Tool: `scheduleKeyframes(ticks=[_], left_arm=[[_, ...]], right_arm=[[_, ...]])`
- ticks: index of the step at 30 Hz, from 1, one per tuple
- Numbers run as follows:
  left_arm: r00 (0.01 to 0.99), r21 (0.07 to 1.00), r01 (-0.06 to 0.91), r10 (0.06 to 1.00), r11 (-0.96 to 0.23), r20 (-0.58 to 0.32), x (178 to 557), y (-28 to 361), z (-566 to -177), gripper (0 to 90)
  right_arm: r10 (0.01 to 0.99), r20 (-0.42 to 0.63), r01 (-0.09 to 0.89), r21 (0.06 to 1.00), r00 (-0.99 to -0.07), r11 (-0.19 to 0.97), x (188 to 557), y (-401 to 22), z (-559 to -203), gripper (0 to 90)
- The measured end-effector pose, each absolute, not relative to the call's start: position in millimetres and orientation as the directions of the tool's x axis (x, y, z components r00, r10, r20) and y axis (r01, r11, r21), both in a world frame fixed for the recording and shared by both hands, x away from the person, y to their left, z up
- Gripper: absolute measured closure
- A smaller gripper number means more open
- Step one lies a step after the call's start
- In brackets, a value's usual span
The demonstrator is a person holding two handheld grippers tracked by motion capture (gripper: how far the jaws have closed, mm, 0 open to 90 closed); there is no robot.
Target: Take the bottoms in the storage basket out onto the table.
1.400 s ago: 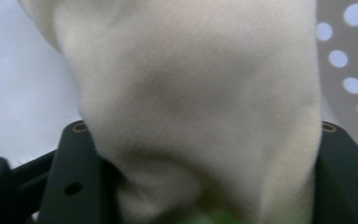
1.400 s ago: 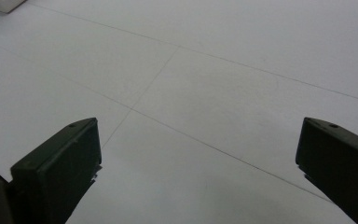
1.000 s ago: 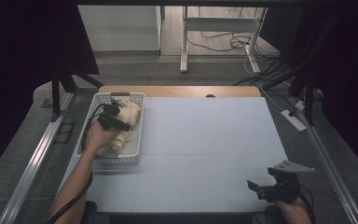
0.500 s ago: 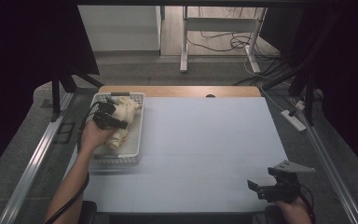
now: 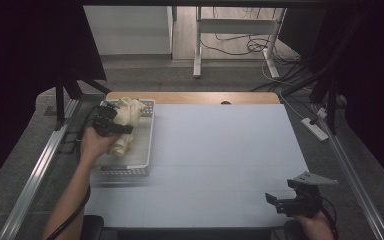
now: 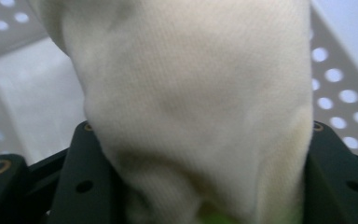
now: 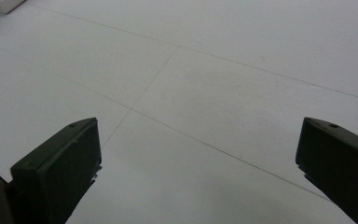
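**Left tool clamped on cream cloth over basket; right tool open above bare tabletop**

Left tool (image 5: 111, 120): seen in the high view at the far left of the tabletop (image 5: 220, 150), held in the person's left hand (image 5: 94, 145) over the white perforated basket (image 5: 145, 145). Its jaws are closed on a cream cloth (image 5: 126, 111). The cloth is bunched and raised to the level of the basket's far rim, with a further fold hanging below the tool toward the basket floor. In the left gripper view the cloth (image 6: 191, 93) fills the space between the two black jaws, pressed against both; its knitted weave is plain to see. A small patch of green shows at the bottom edge between the jaws; what it is cannot be told. The basket's perforated wall (image 6: 340, 88) appears behind the cloth on both sides.

Basket: stands at the tabletop's left edge, its long side running away from the person. More cream cloth lies inside it beneath the tool.

Right tool (image 5: 292, 202): seen in the high view at the near right corner of the tabletop, held in the person's right hand (image 5: 316, 226), well apart from the basket. In the right gripper view its jaws stand wide apart with nothing between them, above the pale tabletop (image 7: 214, 84), which is crossed by thin seam lines.
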State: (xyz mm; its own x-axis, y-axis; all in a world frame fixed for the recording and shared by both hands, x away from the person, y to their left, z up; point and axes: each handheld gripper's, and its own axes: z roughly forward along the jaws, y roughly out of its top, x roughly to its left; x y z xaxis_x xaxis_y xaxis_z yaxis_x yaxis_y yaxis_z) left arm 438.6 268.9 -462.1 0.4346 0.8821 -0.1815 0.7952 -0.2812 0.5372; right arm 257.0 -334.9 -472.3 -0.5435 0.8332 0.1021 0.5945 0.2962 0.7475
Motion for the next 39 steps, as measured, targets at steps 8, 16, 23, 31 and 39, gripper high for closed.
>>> scheduleKeyframes(ticks=[8,16,23,31,39], left_arm=[[0.441,0.583,0.768,0.879,-0.265,-0.180,429.9,276.4,-445.7,48.0],[0.449,0.607,0.753,0.873,-0.253,-0.192,424.8,279.8,-437.3,48.0],[0.461,0.629,0.736,0.866,-0.251,-0.194,421.0,278.3,-426.8,47.9],[0.481,0.653,0.713,0.855,-0.254,-0.193,417.1,273.1,-413.8,47.8],[0.520,0.673,0.685,0.835,-0.280,-0.182,415.1,258.0,-400.7,47.8]], right_arm=[[0.833,0.098,0.593,0.747,-0.544,0.299,257.2,-334.6,-472.5,0.4],[0.834,0.097,0.594,0.746,-0.544,0.301,257.4,-334.4,-472.6,0.4],[0.834,0.096,0.593,0.746,-0.544,0.301,257.3,-334.4,-472.6,0.4],[0.834,0.096,0.594,0.745,-0.544,0.302,257.4,-334.2,-472.7,0.4],[0.834,0.093,0.595,0.743,-0.544,0.306,257.3,-333.7,-472.7,0.4]])
